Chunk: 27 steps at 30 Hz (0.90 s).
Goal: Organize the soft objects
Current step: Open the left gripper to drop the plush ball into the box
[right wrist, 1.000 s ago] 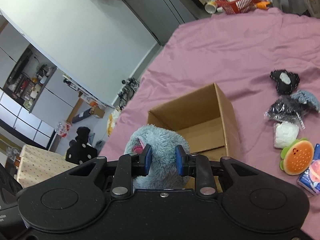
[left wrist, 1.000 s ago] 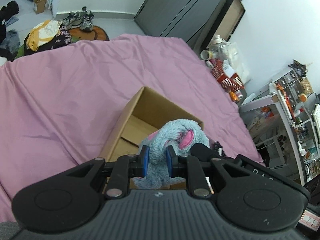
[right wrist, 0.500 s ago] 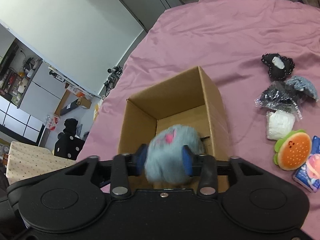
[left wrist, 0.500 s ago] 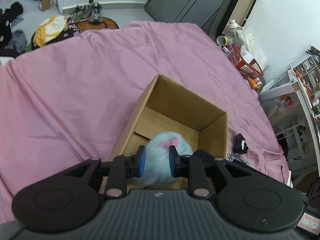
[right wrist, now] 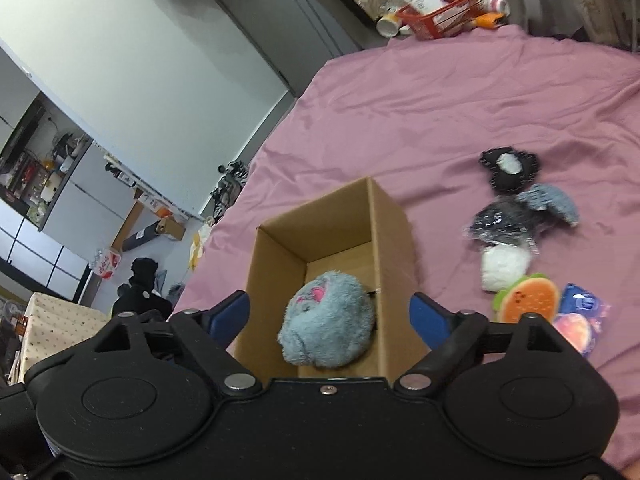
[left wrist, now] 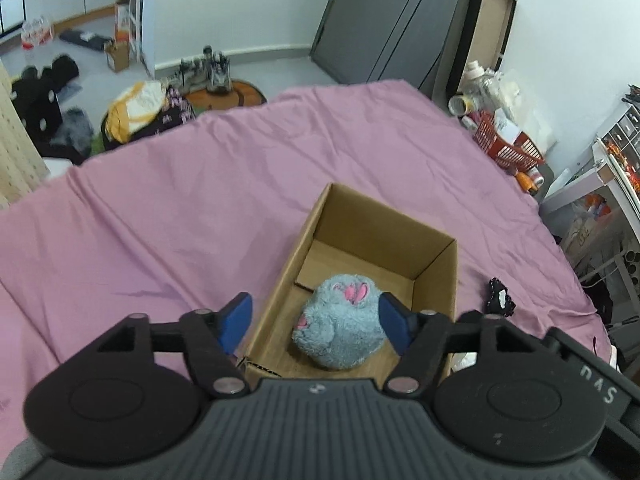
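A fluffy grey-blue plush toy (left wrist: 340, 324) with pink ears lies on the floor of an open cardboard box (left wrist: 436, 276) on the pink bedsheet; it also shows in the right wrist view (right wrist: 326, 326), inside the box (right wrist: 394, 240). My left gripper (left wrist: 316, 322) is open and empty above the box's near end. My right gripper (right wrist: 330, 318) is open and empty above the same box. Right of the box lie a black plush (right wrist: 510, 170), a bagged dark toy (right wrist: 508, 222), a white soft item (right wrist: 502, 268), a burger plush (right wrist: 528, 298) and a blue packet (right wrist: 582, 308).
The pink sheet (left wrist: 180, 208) covers the whole bed. A red basket (left wrist: 506, 146) with bottles stands off the far right corner. A pile of clothes (left wrist: 136, 112) and shoes lie on the floor beyond the far edge. Shelving (left wrist: 612, 184) stands to the right.
Both grippers were shut on the plush toy above the box. Both have opened, and the toy has dropped into the box and lies on its floor.
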Available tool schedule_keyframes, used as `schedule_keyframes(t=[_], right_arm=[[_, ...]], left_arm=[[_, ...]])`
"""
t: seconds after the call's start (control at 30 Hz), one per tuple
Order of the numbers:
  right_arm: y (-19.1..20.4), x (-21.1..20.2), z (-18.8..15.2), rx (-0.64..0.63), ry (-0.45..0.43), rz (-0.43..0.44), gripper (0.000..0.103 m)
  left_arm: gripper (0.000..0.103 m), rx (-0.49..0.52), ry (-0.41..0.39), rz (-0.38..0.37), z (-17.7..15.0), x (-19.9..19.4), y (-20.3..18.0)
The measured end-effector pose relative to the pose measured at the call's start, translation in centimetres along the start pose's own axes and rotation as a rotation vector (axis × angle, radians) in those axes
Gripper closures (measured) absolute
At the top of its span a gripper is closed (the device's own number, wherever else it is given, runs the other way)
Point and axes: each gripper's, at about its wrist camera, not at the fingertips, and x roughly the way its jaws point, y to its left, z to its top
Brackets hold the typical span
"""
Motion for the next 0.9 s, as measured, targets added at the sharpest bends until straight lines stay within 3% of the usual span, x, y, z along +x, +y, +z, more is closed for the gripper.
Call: schedule_keyframes(t=[0.13, 0.43, 0.9], right_arm=[[-0.6, -1.7, -0.1, 0.003, -0.024, -0.004, 0.01], [-2.3, -5.8, -0.4, 0.003, -0.085, 0.011, 0.0], [-5.1, -10.4, -1.0, -0.044, -0.161, 0.037, 0.0]], left_arm=[[0.024, 0.052, -0.044, 0.04, -0.5, -1.6, -1.2], [0.016, 0.14, -0.101, 0.018, -2.5, -4.9, -4.0], [0.009, 0.209, -0.176, 0.023, -5.6, -8.9, -7.6]])
